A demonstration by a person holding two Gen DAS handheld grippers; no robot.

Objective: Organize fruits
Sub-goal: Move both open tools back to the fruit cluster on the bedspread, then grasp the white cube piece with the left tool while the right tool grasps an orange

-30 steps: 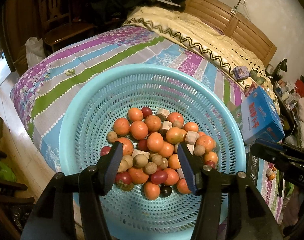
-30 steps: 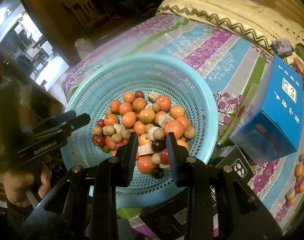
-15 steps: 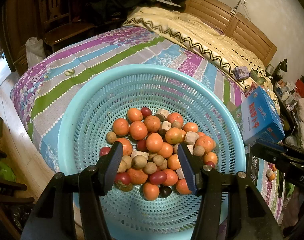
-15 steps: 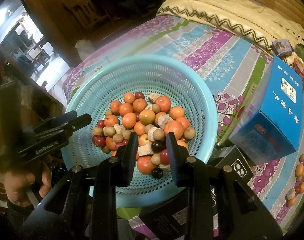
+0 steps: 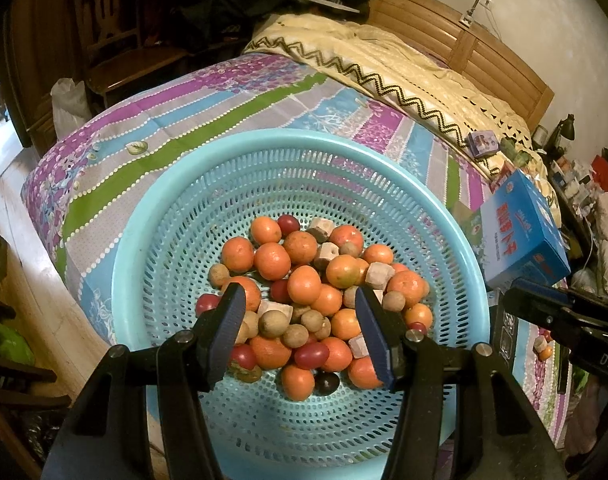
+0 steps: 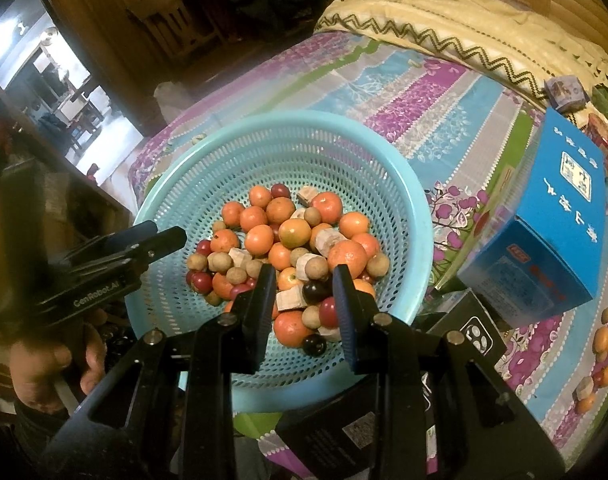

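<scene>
A light blue perforated basket [image 5: 176, 208] [image 6: 415, 216] sits on a striped bedspread and holds a heap of fruit: orange tangerines [image 5: 304, 284] [image 6: 347, 255], small brown longans [image 5: 272, 323] [image 6: 316, 267], red cherry tomatoes [image 5: 311, 354], dark round fruits [image 6: 315, 290] and pale cut chunks. My left gripper [image 5: 300, 304] is open and empty, hovering above the near side of the heap. My right gripper [image 6: 304, 280] is open and empty above the heap's near right side. Each gripper shows at the edge of the other's view.
A blue cardboard box [image 5: 523, 232] [image 6: 551, 216] stands right of the basket. A black box [image 6: 467, 328] lies by the basket's near right edge. Several loose fruits [image 6: 595, 364] lie on the bedspread at the far right. A cream quilt [image 5: 383, 68] and wooden headboard are behind.
Both grippers have barely moved; the views shift only slightly. Nothing was picked up or released.
</scene>
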